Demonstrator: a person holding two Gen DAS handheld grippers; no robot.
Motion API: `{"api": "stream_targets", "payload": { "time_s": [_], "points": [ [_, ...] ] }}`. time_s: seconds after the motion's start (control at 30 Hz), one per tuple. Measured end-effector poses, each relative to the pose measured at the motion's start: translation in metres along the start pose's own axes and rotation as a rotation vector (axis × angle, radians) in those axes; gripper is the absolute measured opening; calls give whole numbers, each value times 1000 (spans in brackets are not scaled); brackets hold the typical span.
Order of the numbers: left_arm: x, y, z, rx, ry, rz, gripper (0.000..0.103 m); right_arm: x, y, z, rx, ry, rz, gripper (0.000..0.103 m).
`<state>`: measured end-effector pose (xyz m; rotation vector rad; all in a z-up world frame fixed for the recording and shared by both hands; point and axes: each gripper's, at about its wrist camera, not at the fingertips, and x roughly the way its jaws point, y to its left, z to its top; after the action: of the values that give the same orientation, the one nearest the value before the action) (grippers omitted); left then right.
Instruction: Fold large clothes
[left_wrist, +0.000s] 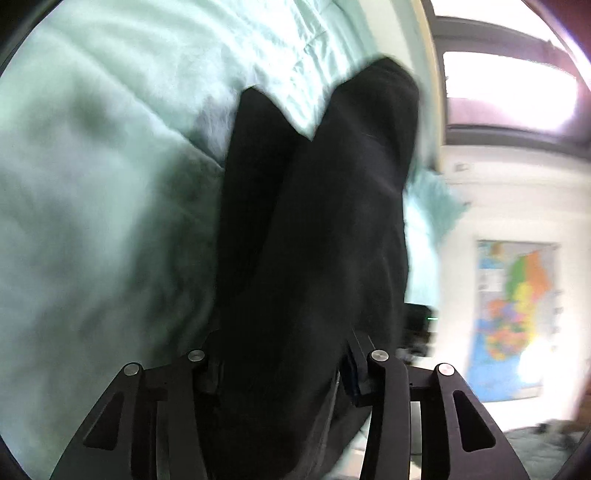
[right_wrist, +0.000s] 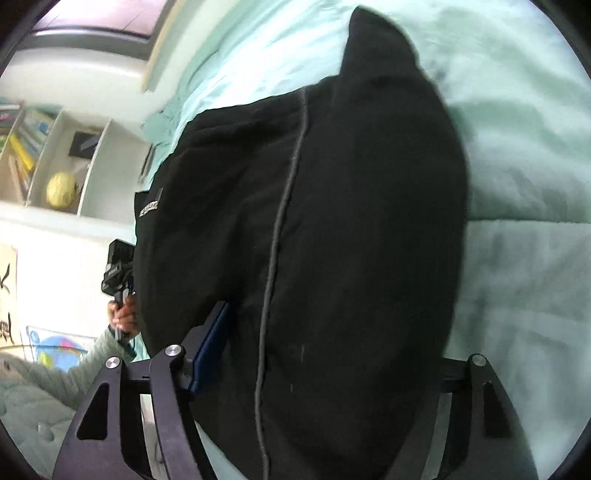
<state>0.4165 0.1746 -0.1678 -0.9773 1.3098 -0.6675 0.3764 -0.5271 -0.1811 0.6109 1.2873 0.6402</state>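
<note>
Black, soft-looking cloth fills the middle of the left wrist view: one dark garment, hanging in two long lobes from the left hand-held gripper, whose two fingers are clamped on the fabric. It hangs in front of a bed covered by a pale mint quilt, puffy and stitched in ridges. To the right stand a white wall and one colourful map poster, with a bright window above. The frame is blurred.

In the right wrist view the same black garment bulges wide and rounded over the mint bed, with one thin grey cord or seam running down its length and a small grey label near its left edge. The right hand-held gripper is closed on the cloth, which swallows its right finger; a blue pad shows on the left finger. At left, one hand in a pale green sleeve holds the other device. Behind it stands a white shelf unit with a row of books and one yellow-green ball.
</note>
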Motion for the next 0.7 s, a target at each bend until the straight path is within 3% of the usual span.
{"api": "stream_targets", "payload": {
  "time_s": [0.1,0.23,0.27,0.3,0.37,0.43,0.57,0.7],
  "points": [
    [12,6,7,-11,17,25,50,14,2,4,-5,55,-24,88],
    [28,5,15,-34,-2,61,55,35,-1,16,39,57,-42,90],
    [26,0,12,-13,-17,82,50,34,-2,16,49,48,-44,89],
    [24,-7,8,21,-26,96,43,31,0,14,51,34,-48,86],
    [17,-18,-3,63,-42,90,37,23,13,8,11,7,-76,68],
    [8,-28,-11,67,-65,60,35,11,29,0,-27,-23,-108,57],
    [-7,-61,-36,111,-114,16,34,-13,62,-12,-81,-76,-142,48],
    [-21,-104,-70,185,-150,-17,34,-26,107,-28,-164,-118,-157,45]
  ]
}}
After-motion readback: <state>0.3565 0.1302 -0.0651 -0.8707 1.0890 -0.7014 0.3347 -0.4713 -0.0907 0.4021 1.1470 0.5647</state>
